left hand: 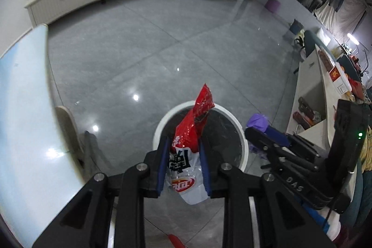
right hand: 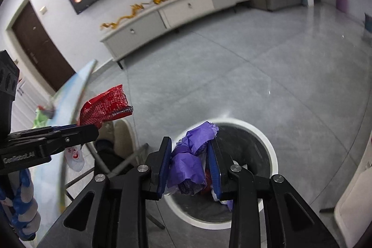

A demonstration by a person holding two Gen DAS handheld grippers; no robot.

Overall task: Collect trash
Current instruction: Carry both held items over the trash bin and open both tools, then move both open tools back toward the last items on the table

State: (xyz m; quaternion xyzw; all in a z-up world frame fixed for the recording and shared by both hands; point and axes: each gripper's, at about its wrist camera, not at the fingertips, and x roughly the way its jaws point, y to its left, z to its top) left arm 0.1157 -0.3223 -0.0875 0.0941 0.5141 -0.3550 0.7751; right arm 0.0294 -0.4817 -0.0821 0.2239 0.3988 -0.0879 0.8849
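- The left gripper (left hand: 184,164) has its jaws closed partway on a red and white snack bag (left hand: 188,145); the bag fills the gap, its red end sticking out ahead of the tips and its white end hanging below them.
- The right gripper (right hand: 189,162) has its jaws closed partway on a crumpled purple wrapper (right hand: 190,155), which bulges past the tips and spills out under the right jaw.
- A round bin (left hand: 241,145) with a white rim sits on the floor ahead of and below both pairs of jaws. In the left view the bag lines up over its dark mouth; in the right view the wrapper overlaps the near left edge of the bin (right hand: 274,155).
- There seems to be some trash already inside, below the right jaws, though it is hard to make out.
- Judged step: the drop. Both pieces are carried and held over or just beside the opening.
- The next move calls for each load to be centred over the mouth and then for the jaws to spread wide enough for it to fall.
- Risk: light film may cling to a pad, and the wrapper, near the rim, could land outside.
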